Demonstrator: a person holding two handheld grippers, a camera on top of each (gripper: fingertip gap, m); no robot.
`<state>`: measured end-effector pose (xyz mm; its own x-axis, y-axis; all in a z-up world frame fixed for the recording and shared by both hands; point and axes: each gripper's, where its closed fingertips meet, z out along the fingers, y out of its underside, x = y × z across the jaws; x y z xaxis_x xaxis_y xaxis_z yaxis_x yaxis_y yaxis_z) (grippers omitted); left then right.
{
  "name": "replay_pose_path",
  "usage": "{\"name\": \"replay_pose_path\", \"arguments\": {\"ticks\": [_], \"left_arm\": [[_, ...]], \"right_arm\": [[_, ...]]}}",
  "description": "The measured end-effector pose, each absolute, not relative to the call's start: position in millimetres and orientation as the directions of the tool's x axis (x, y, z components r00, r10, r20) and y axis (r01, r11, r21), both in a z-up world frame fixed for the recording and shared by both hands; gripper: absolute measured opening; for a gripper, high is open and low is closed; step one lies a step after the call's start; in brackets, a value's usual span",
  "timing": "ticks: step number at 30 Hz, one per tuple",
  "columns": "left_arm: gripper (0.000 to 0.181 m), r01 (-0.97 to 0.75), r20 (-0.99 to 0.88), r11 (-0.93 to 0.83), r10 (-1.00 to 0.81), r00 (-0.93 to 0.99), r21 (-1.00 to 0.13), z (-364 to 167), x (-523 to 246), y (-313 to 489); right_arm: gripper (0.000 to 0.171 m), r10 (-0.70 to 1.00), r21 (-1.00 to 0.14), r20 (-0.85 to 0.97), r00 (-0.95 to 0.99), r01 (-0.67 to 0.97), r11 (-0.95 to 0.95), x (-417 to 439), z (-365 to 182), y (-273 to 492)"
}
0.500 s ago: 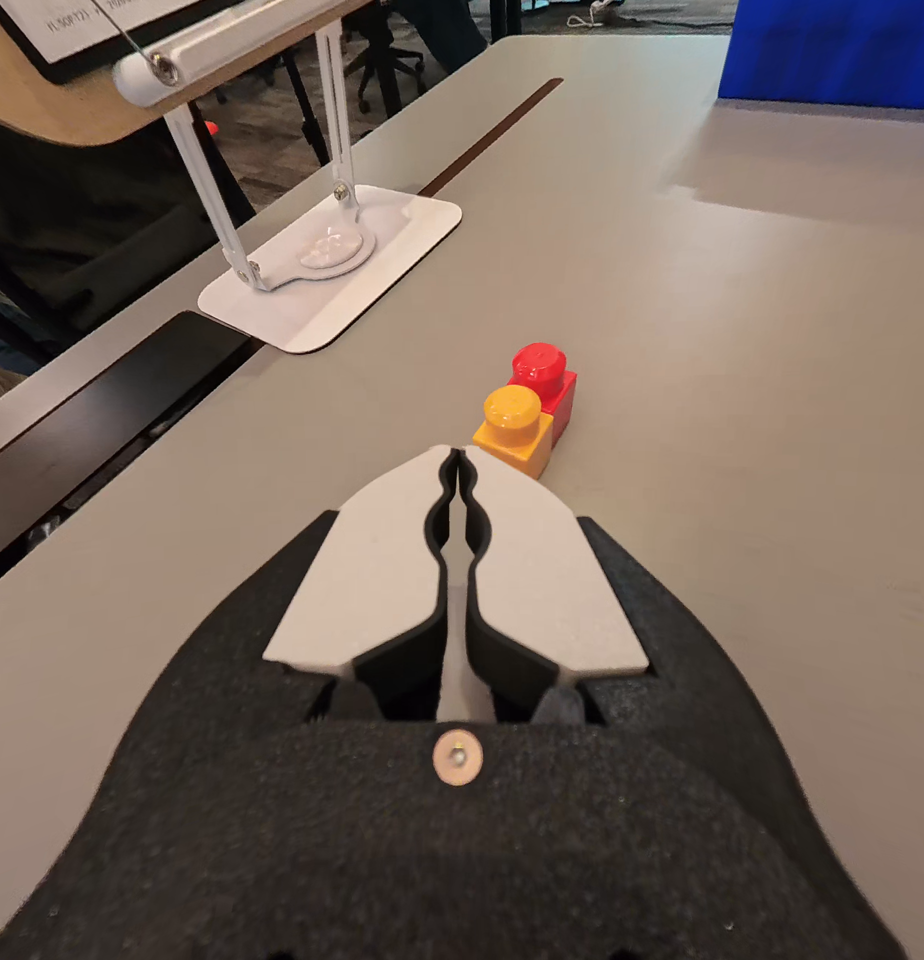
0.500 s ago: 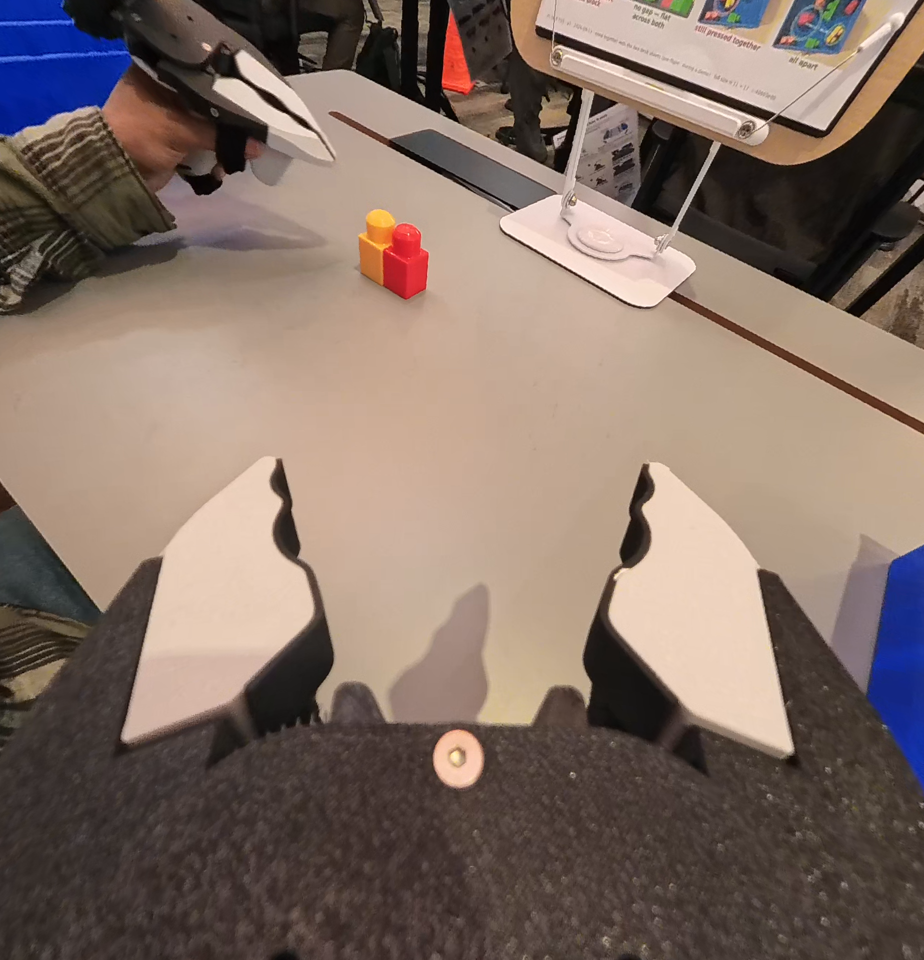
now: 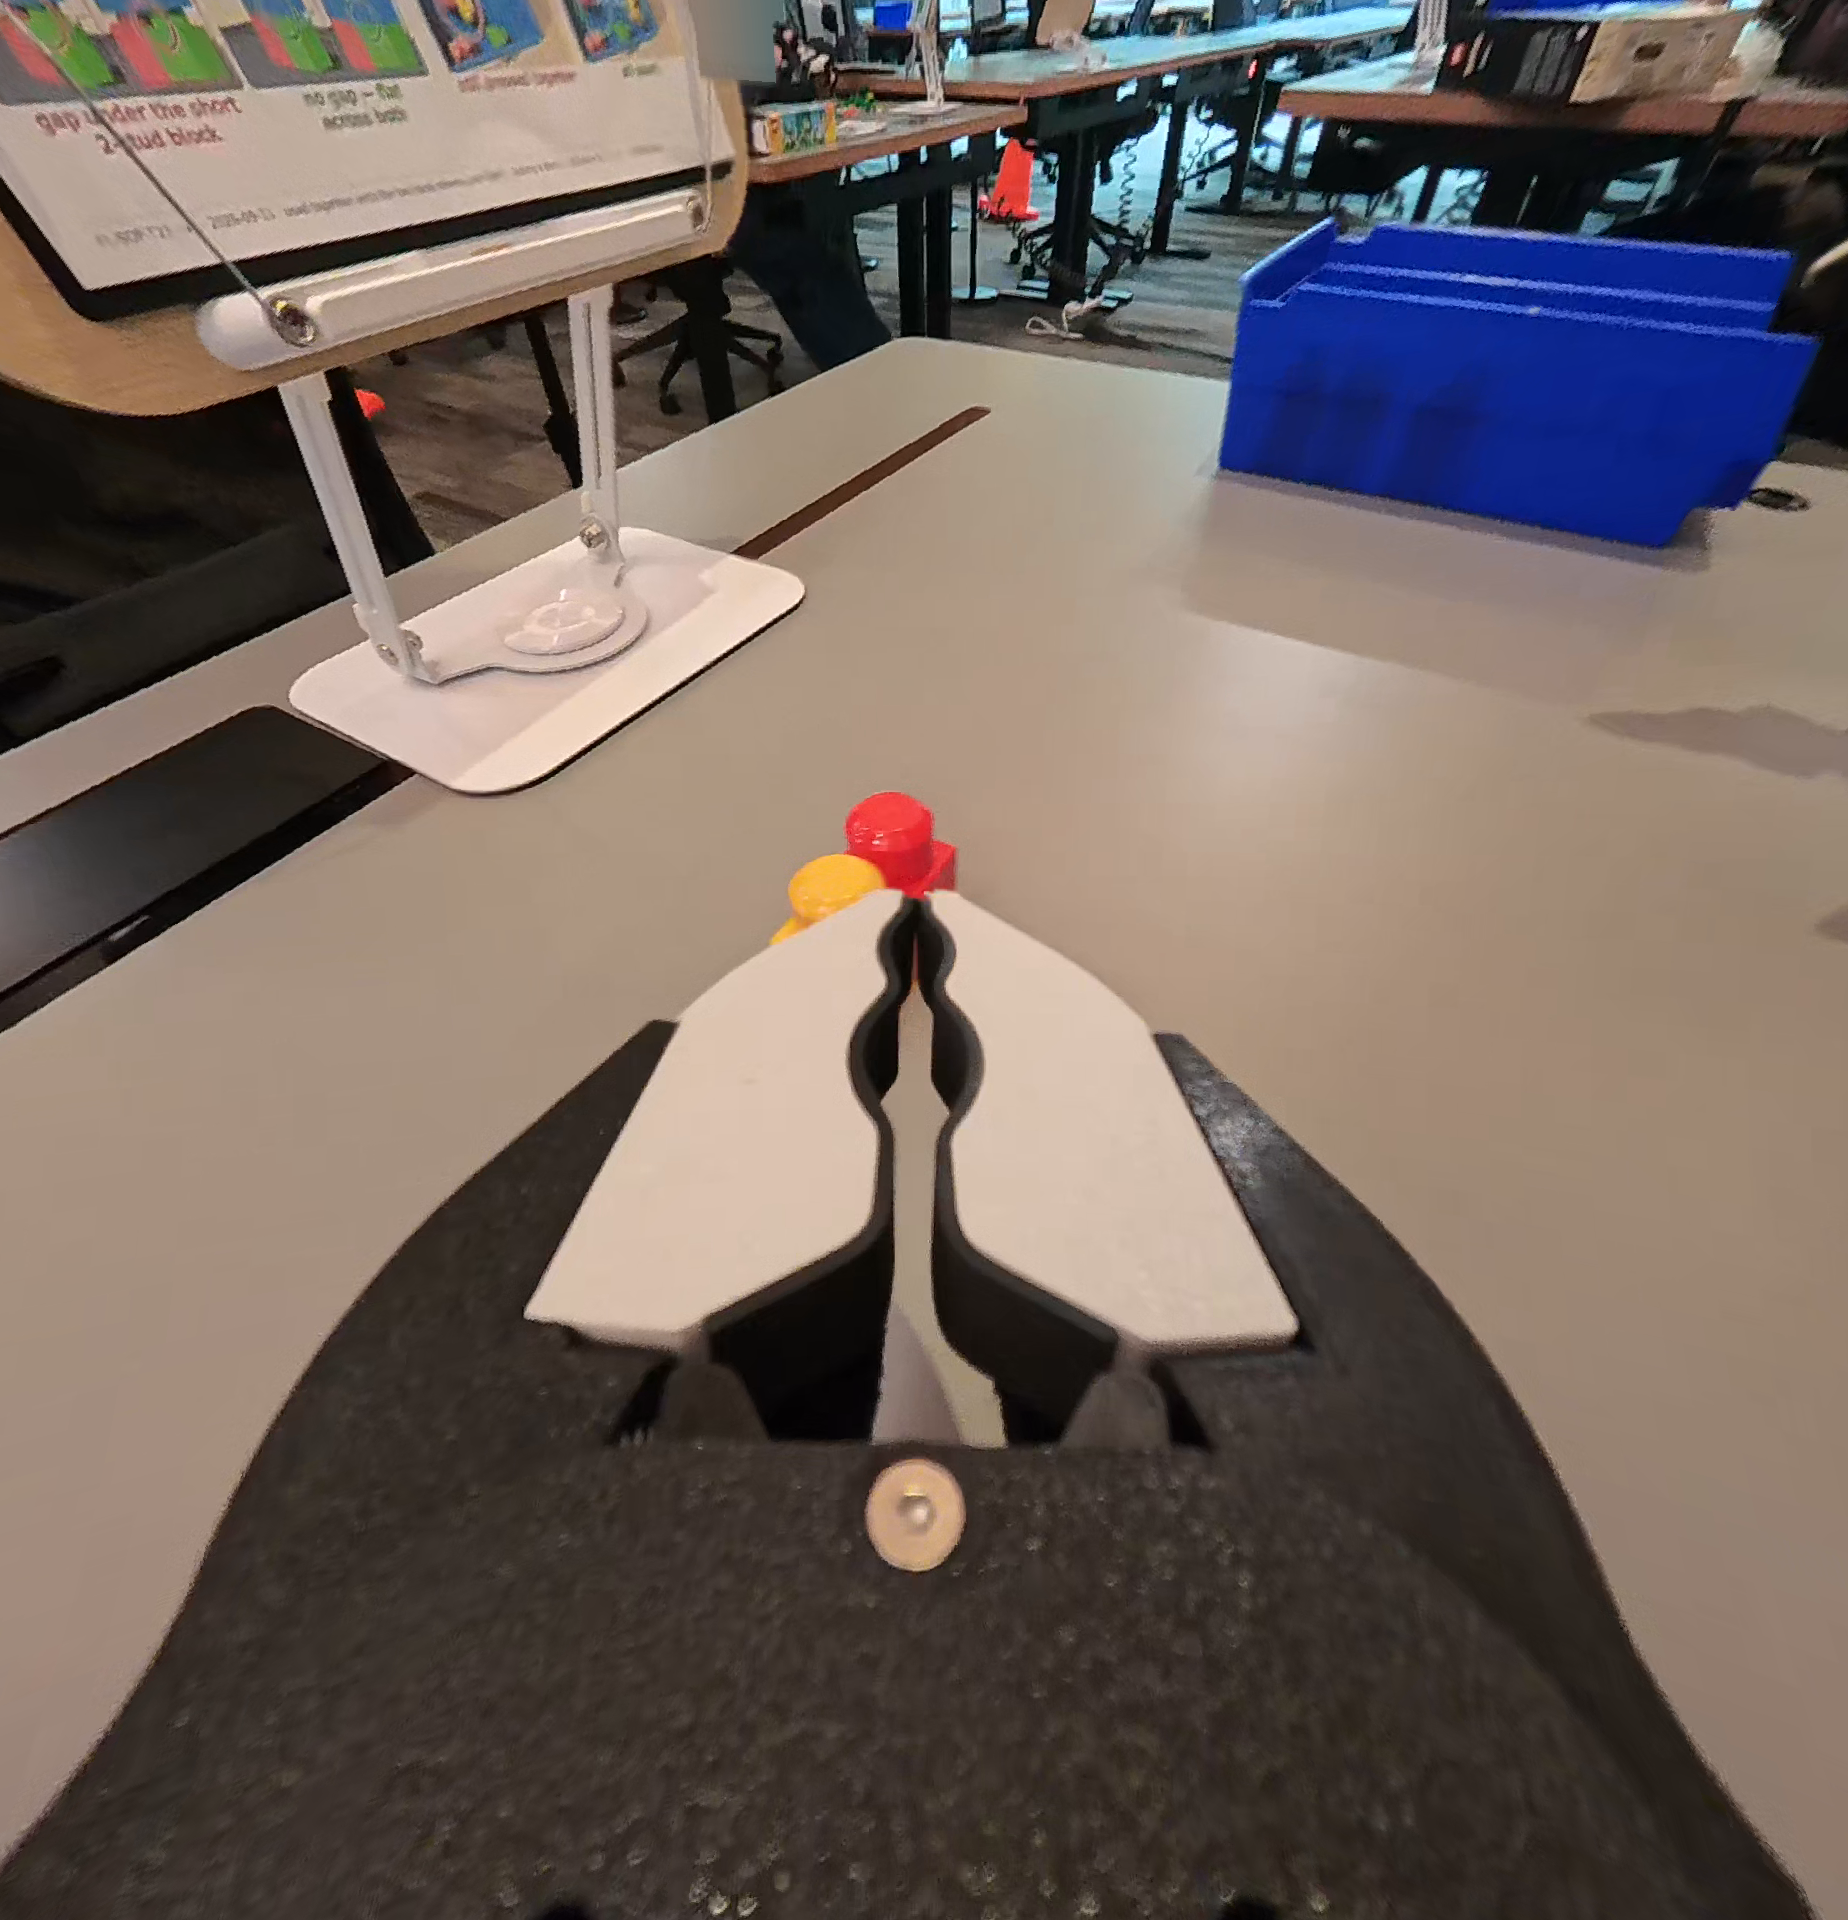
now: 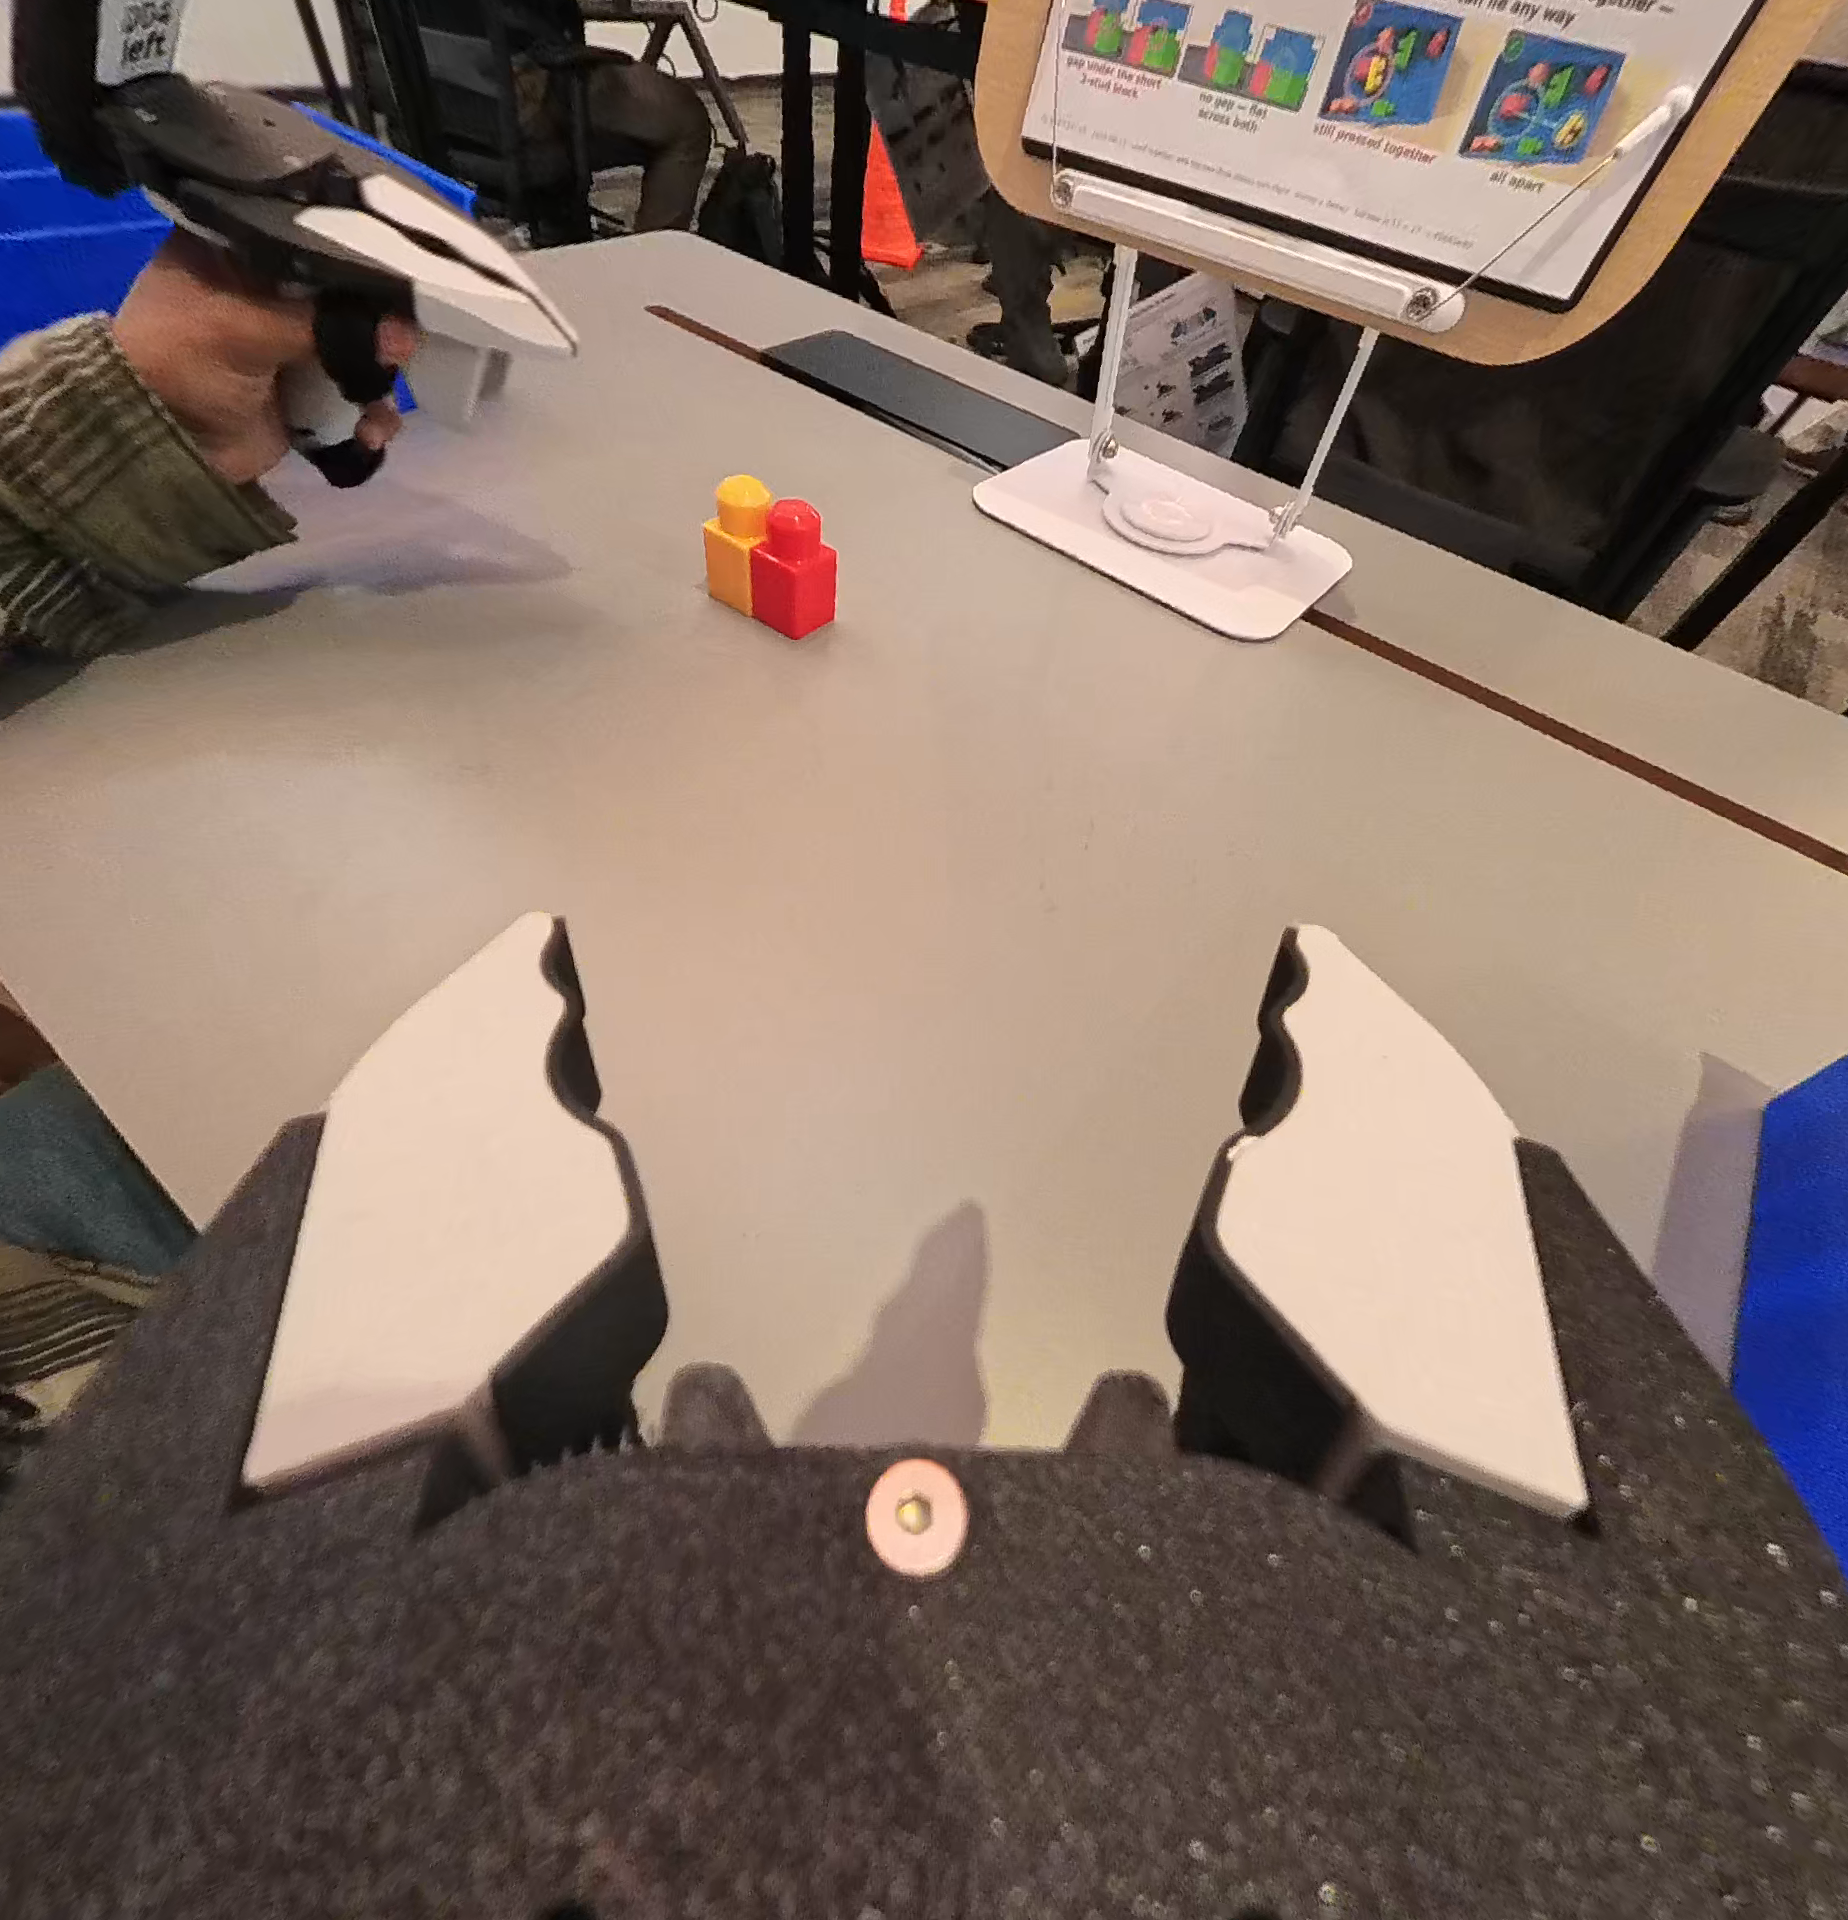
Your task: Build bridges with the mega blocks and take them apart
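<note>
Each black felt-textured gripper [image 4: 918,940] has white fingers [image 3: 1086,1143]; a striped green knit sleeve [image 4: 78,499].

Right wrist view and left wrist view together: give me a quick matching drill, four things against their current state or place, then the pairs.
Things:
1. left gripper
2. right gripper
3. yellow block
4. white stand base

States or places:
A. jaws wide apart, nothing between them
B. standing on the table, side against the red block
C. jaws together, holding nothing, raised off the table
D. flat on the table, beside the dark seam

Pairs: 1-C, 2-A, 3-B, 4-D
</note>
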<state>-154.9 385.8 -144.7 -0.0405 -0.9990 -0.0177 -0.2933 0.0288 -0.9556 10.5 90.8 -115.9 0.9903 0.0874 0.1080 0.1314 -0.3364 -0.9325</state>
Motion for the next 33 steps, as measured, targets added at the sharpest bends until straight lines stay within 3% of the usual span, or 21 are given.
{"name": "replay_pose_path", "arguments": {"ticks": [8,14,23,33], "left_arm": [[0.002,-0.096,0.078,-0.074,-0.996,-0.040,-0.993,-87,-212,335],[0.007,-0.047,0.188,-0.188,-0.982,-0.005,-0.981,-75,-256,321],[0.016,-0.107,0.116,-0.131,-0.983,0.140,-0.986,-54,-307,337],[0.019,-0.287,-0.054,-0.082,-0.899,0.435,-0.955,-33,-403,408]], "right_arm": [[0.122,0.092,-0.948,0.096,0.991,0.120,-0.295,17,-110,97],[0.121,0.107,-0.959,0.085,0.991,0.110,-0.260,23,-104,110],[0.121,0.147,-0.960,0.068,0.987,0.105,-0.260,20,-111,127],[0.121,0.178,-0.965,0.045,0.983,0.088,-0.246,15,-117,131]]}}
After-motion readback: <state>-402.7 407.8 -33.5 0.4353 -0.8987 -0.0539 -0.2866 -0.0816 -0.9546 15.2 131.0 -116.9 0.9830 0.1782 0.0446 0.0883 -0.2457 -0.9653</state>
